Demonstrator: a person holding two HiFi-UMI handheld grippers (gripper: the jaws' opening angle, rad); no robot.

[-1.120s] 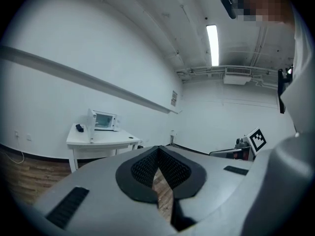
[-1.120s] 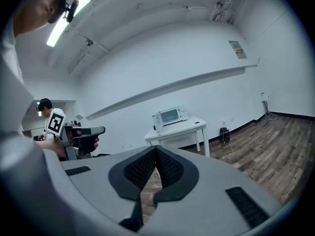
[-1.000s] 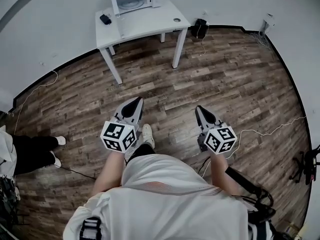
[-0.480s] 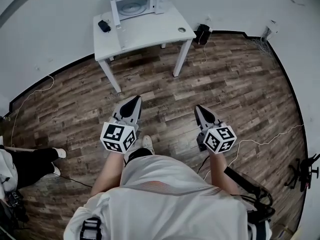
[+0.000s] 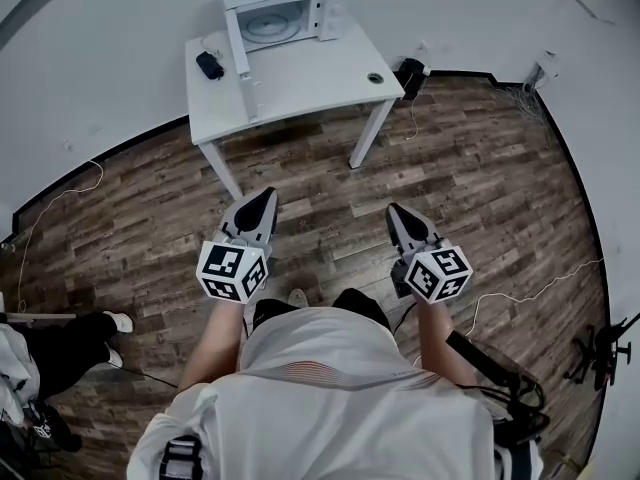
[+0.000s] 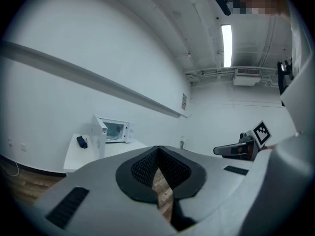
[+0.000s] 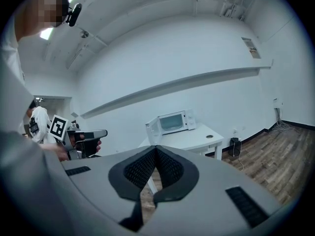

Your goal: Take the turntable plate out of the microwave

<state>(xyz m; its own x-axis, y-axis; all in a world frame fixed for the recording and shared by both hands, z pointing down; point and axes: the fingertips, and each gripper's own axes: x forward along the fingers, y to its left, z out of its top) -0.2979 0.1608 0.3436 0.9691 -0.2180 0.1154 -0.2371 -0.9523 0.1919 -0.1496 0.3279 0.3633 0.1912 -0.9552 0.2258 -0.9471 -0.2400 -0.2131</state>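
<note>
Turntable plate [image 5: 266, 28] lies inside the open microwave [image 5: 331, 15] on the counter [image 5: 300, 80], well apart from both tongs. Left tongs [image 5: 264, 198] and right tongs [image 5: 394, 211] are clenched and empty. Plate judged glass: heavy, rigid, slippery, breakable. Take it by the rim.

The dark object [image 5: 210, 65] beside the microwave [image 5: 285, 13] is too small to identify.

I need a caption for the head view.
Left gripper and right gripper, both shut, point toward the open microwave on a table.

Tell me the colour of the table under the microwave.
White; small square table, clearest in head view.
</note>
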